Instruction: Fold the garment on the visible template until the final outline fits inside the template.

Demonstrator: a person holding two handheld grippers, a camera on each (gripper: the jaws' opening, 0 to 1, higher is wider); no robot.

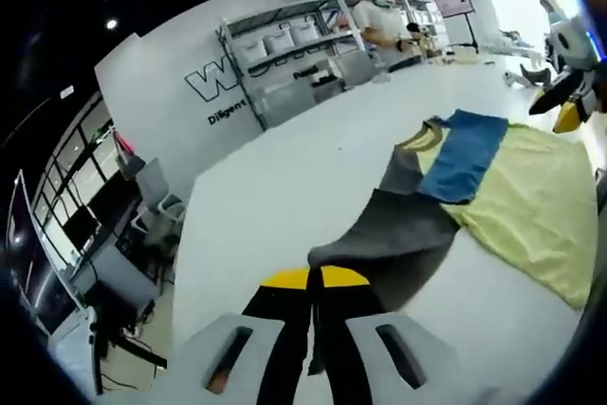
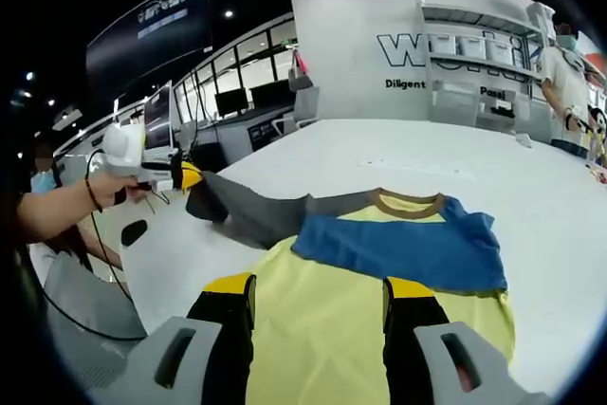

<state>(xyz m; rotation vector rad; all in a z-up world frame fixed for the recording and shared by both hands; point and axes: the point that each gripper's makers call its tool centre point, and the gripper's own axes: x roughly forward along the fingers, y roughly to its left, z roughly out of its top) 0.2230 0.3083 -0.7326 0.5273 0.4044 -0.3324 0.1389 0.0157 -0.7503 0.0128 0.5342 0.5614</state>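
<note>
While left tongs [image 1: 315, 279] pinch the grey sleeve [image 1: 394, 234], right tongs [image 2: 318, 293] gape.

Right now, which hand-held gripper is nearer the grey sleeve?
Left. The left hand-held gripper is shut on the grey sleeve end, lifting it; the right hand-held gripper hangs open over the yellow body, away from it.

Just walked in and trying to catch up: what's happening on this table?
A person is folding a T-shirt on a white table with two hand-held grippers. The left hand-held gripper is shut on the grey sleeve, drawn out to the side. The right hand-held gripper is open above the yellow body, holding nothing. The blue sleeve is already folded over the chest. I can't make out a template.
</note>
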